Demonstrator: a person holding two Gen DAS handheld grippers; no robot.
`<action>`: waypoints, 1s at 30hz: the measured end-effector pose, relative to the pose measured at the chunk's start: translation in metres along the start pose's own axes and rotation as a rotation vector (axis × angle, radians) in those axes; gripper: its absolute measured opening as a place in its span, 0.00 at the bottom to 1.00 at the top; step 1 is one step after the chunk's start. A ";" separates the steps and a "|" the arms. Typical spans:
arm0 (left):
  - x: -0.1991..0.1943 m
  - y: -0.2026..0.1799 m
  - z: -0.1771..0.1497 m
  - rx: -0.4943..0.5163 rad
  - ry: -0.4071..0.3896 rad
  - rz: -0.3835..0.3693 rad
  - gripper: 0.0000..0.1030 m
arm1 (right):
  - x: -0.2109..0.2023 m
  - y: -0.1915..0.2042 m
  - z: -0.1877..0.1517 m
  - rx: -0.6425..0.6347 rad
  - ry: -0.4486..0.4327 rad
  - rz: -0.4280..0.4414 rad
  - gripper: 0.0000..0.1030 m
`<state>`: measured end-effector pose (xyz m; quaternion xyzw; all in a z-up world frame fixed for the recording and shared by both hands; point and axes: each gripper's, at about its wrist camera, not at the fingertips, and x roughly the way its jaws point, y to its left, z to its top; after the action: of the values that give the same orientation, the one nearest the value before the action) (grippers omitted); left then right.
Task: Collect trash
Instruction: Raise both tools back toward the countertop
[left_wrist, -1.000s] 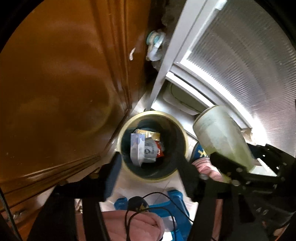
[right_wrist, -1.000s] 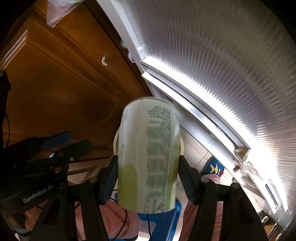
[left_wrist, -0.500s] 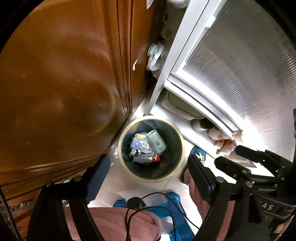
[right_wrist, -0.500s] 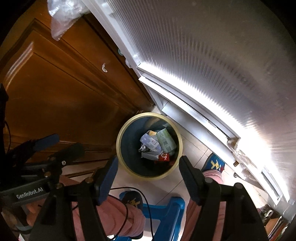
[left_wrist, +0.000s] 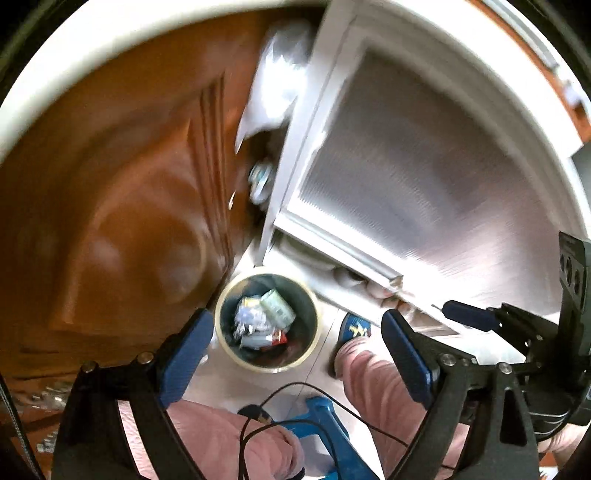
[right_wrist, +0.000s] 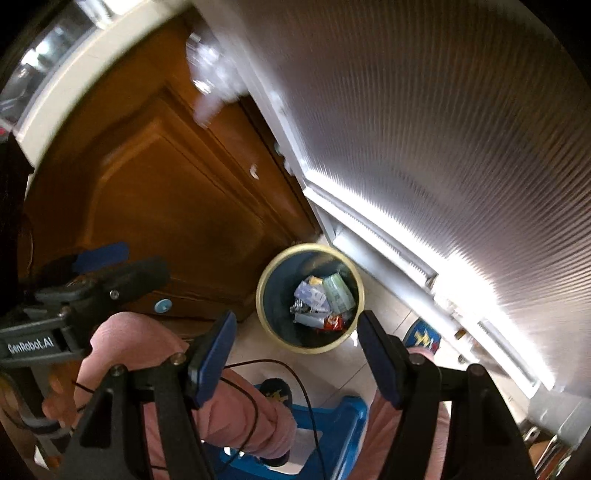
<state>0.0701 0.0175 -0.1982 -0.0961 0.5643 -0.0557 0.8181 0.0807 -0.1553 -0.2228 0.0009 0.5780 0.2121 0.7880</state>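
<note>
hovering over the trash bin (left_wrist: 266, 320) by the floor's corner, left gripper (left_wrist: 295, 350) just widened, right gripper (right_wrist: 295, 350) open, both empty; drop looks done, next needs fresh trash found.

A: The bin (left_wrist: 266, 363)? Cream rim, dark teal inside (a red wrapper (right_wrist: 334, 322) among pale scraps).
B: Door (right_wrist: 166, 206) is orange-brown wood; the panel (right_wrist: 443, 147) ribbed, frosted white.
A: Pink trousers (left_wrist: 384, 384), blue stool (right_wrist: 332, 417), blue slipper (left_wrist: 355, 327) with a yellow mark.
</note>
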 end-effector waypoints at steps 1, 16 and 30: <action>-0.009 -0.004 0.003 0.017 -0.015 -0.003 0.90 | -0.012 0.004 0.002 -0.021 -0.019 -0.003 0.67; -0.151 -0.065 0.097 0.294 -0.299 0.031 0.93 | -0.191 0.004 0.071 -0.097 -0.308 0.010 0.67; -0.147 -0.105 0.249 0.414 -0.361 0.215 0.93 | -0.222 -0.071 0.202 -0.080 -0.490 -0.229 0.67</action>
<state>0.2517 -0.0318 0.0451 0.1250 0.3930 -0.0646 0.9087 0.2349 -0.2445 0.0290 -0.0443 0.3575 0.1380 0.9226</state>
